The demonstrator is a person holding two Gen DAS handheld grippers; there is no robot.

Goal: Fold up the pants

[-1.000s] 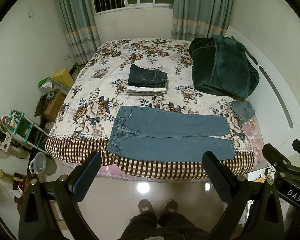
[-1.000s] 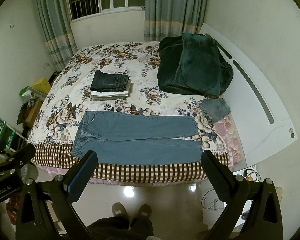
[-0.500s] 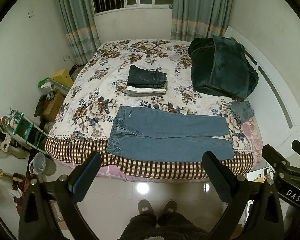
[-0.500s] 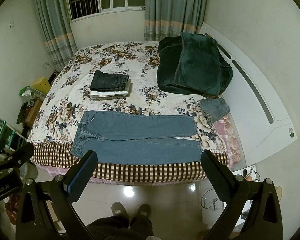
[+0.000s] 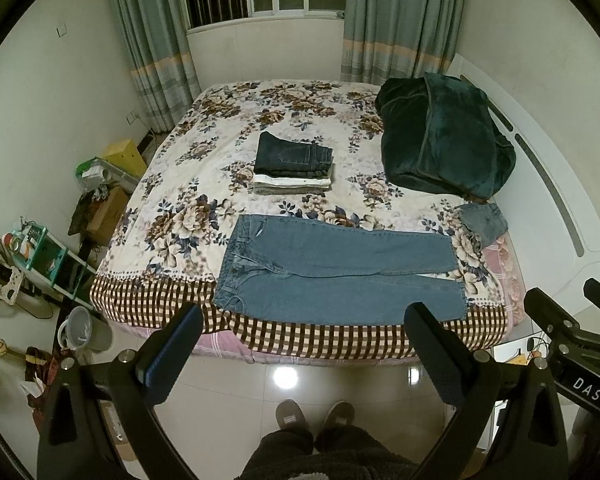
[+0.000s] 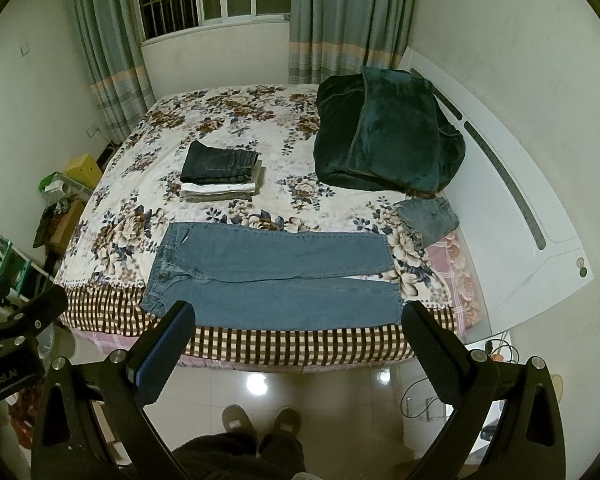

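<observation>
Light blue jeans lie flat along the near edge of the bed, waist at left, legs to the right; they also show in the right wrist view. My left gripper is open and empty, held above the floor in front of the bed. My right gripper is open and empty too, at the same distance. A stack of folded pants sits mid-bed, also seen in the right wrist view.
A dark green blanket is heaped at the right of the bed. A small folded denim piece lies near the white headboard. Shelves, boxes and a bucket stand at left. My slippered feet are on the tiled floor.
Both views have shifted very slightly; the bed sits a touch higher in frame. The pants and both open grippers are otherwise unchanged.
</observation>
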